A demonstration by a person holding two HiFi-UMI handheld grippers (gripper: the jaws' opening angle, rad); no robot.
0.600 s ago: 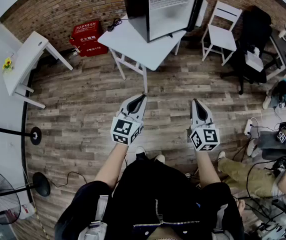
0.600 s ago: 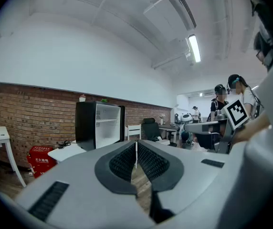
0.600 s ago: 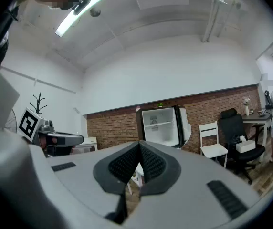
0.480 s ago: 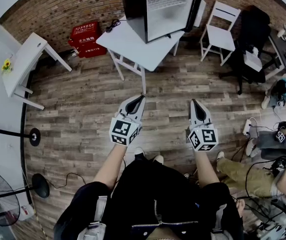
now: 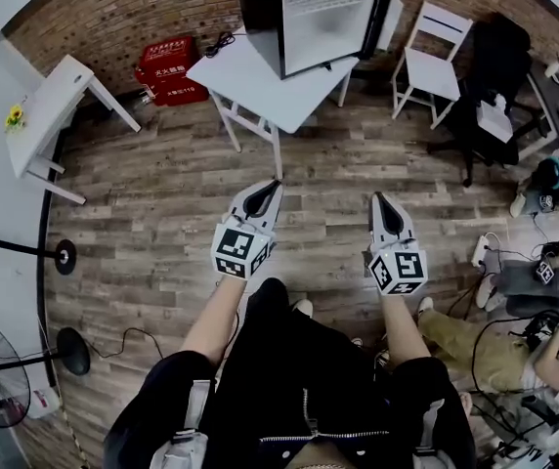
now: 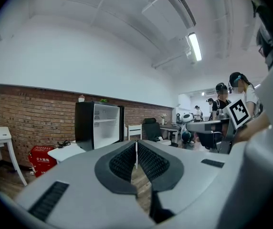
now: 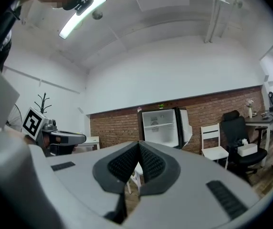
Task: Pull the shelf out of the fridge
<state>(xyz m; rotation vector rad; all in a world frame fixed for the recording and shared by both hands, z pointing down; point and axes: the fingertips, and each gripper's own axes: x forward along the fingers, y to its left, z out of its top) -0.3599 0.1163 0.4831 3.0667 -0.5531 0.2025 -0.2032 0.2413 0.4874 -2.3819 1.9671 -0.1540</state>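
My left hand-held gripper (image 5: 276, 185) and right hand-held gripper (image 5: 377, 197) are both closed, holding nothing. The shelf (image 5: 323, 4) sits inside the open fridge (image 5: 258, 13) on the worktop (image 5: 260, 81), well ahead.

Bright ceiling tubes (image 7: 81, 14), fisheye-warped edges

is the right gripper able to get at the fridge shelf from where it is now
Probably not yet. The right gripper, jaws shut, hangs over the floor well short of the table bearing the fridge. The door is open and nothing blocks the shelf, so stepping closer should do.
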